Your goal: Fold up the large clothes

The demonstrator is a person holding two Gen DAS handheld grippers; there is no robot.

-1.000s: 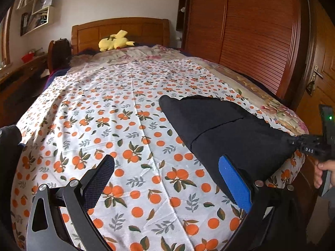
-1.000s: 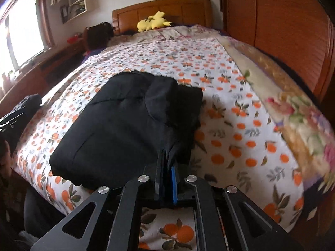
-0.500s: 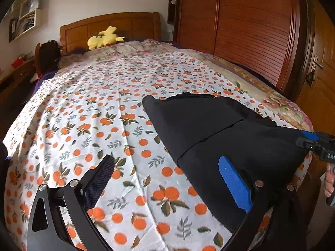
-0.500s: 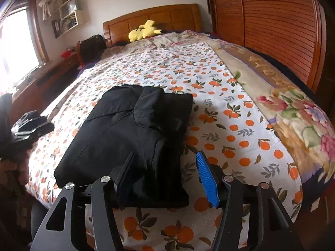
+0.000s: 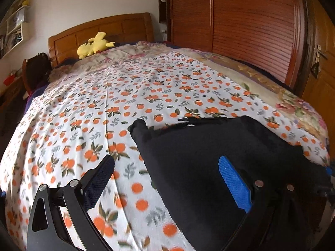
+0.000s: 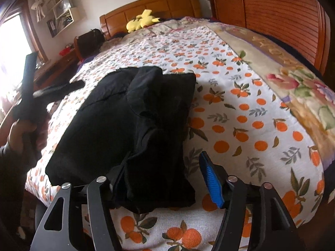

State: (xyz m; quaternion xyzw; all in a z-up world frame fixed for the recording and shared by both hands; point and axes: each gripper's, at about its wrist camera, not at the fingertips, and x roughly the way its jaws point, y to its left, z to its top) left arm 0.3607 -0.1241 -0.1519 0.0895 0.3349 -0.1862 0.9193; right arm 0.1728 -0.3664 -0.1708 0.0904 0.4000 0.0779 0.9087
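A folded black garment lies near the foot of the bed on the orange-print sheet. It also shows in the left wrist view at the lower right. My right gripper is open, its jaws astride the garment's near edge, holding nothing. My left gripper is open and empty, over the garment's left edge and the sheet. The left gripper also shows in the right wrist view, held in a hand at the far left.
A yellow plush toy lies by the wooden headboard. A wooden wardrobe runs along the bed's right side. A floral quilt covers the bed's right edge. A desk and shelves stand at the left.
My right gripper opened and let go of the garment's near edge, then drew back slightly. My left gripper swung right, closer over the garment's left side.
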